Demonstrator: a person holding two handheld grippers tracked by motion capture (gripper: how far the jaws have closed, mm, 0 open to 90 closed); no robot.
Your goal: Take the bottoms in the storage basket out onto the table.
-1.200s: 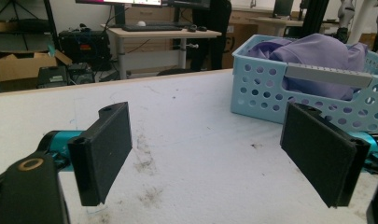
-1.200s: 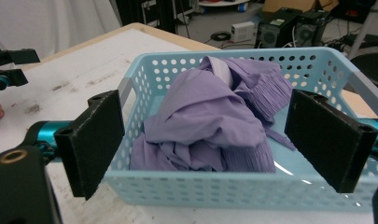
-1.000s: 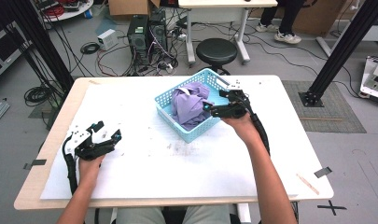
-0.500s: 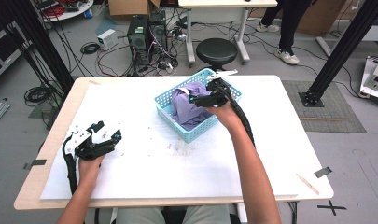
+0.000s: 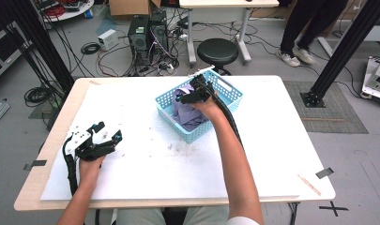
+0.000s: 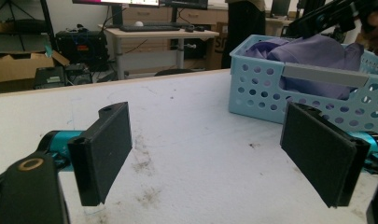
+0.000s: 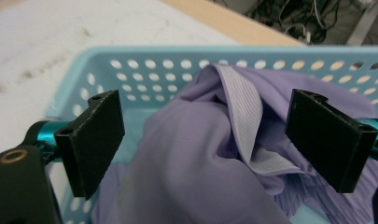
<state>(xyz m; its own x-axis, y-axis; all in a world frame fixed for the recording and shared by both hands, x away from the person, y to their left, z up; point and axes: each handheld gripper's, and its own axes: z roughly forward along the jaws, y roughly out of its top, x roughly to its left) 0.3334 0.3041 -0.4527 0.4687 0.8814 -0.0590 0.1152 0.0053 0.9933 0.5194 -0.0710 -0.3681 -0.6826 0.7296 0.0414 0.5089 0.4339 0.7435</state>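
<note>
A light blue perforated basket [image 5: 227, 88] stands at the table's middle back, with crumpled purple cloth [image 5: 185, 110] inside. My right gripper [image 5: 190, 93] hovers over the basket, open, its jaws spread above the purple cloth [image 7: 196, 154] and its ribbed hem. Inside the basket wall [image 7: 149, 65] nothing is gripped. At the table's left, my left gripper [image 5: 105, 132] rests low over the white tabletop, open and empty. From there the basket [image 6: 312, 81] and cloth [image 6: 312, 49] lie ahead to the right.
The white table sheet [image 5: 145, 173] has smudges near its middle. A black stool [image 5: 217, 49], computer towers [image 5: 148, 33] and cables sit behind the table. A person's legs [image 5: 300, 28] stand at the back right. A black frame post [image 5: 340, 51] rises on the right.
My right gripper has moved left across the basket, from its right rim to above the cloth. The left gripper has stayed put.
</note>
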